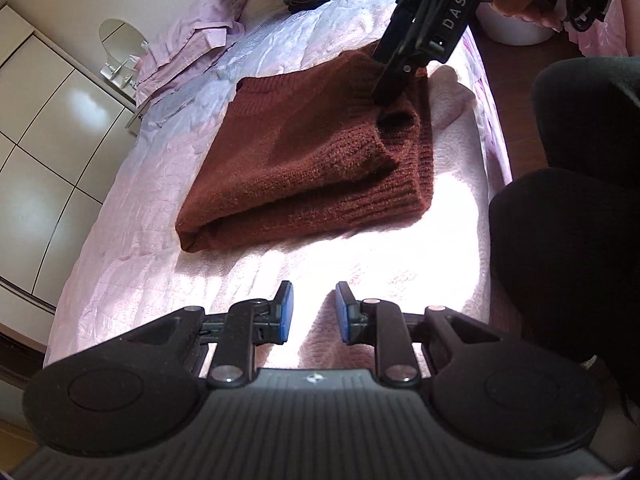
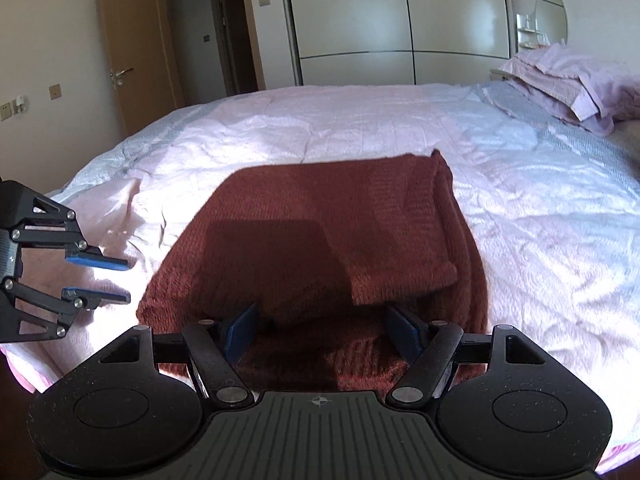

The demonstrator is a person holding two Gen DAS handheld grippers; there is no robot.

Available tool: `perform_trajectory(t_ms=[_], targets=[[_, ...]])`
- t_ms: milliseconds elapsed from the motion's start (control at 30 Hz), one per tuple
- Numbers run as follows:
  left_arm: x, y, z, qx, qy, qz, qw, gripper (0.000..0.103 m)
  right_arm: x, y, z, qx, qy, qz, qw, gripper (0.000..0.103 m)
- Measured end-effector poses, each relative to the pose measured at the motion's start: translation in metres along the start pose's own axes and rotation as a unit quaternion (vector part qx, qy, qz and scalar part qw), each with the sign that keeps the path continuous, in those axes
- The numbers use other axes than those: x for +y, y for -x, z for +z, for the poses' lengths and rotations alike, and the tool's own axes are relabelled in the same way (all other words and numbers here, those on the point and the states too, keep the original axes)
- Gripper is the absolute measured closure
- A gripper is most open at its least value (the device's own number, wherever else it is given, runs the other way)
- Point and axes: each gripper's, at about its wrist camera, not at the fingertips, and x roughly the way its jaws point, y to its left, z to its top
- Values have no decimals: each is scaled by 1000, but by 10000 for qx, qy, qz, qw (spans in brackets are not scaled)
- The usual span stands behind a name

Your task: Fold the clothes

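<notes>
1. The sweater (image 1: 304, 160) is dark red and knitted. It lies folded on the bed (image 1: 132, 240), in the middle of the left wrist view and in the lower middle of the right wrist view (image 2: 320, 240).
2. One folded part, maybe a sleeve, lies on top of the sweater toward its right side in both views.
3. The left gripper (image 1: 314, 312) is at the bottom of its own view, above a pale pink towel (image 1: 380, 272) that is under the sweater. Its jaws are released, with a gap between the blue pads (image 1: 286, 308), and they hold nothing. In the right wrist view this gripper (image 2: 120, 280) shows at the left edge, beside the sweater and apart from it.
4. The right gripper (image 2: 320, 332) is low over the near edge of the sweater. Its jaws are spread wide and its pads (image 2: 240, 332) stand on each side of the fabric, not pressed on it. In the left wrist view it (image 1: 390, 92) comes down from the upper right onto the sweater.
5. Pillows (image 2: 568, 88) lie at the right of the right wrist view; a wardrobe (image 2: 400, 20) stands at the upper middle.
</notes>
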Motion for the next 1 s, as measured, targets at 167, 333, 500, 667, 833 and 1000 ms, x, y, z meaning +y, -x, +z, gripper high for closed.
perform_trajectory(t_ms=[167, 333, 500, 667, 833, 1000], targets=[[46, 17, 1, -335, 474, -366, 9976, 74, -9, 32, -6, -163, -278, 79, 9994, 29], [121, -5, 23, -802, 749, -603, 9921, 57, -35, 58, 0, -881, -1110, -233, 9896, 21], [188, -76, 60, -1042, 1147, -1332, 9789, 49, -65, 42, 1, -803, -2287, -289, 9697, 16], [219, -165, 101, -899, 1422, -2356, 9572, 50, -81, 33, -9, -660, -3031, -13, 9507, 16], [226, -238, 119, -493, 1620, -3212, 9317, 50, -87, 32, -23, -591, -3593, 153, 9312, 16], [231, -274, 114, -285, 2013, -3989, 8942, 51, -89, 38, -30, -747, -4030, 397, 9113, 16]])
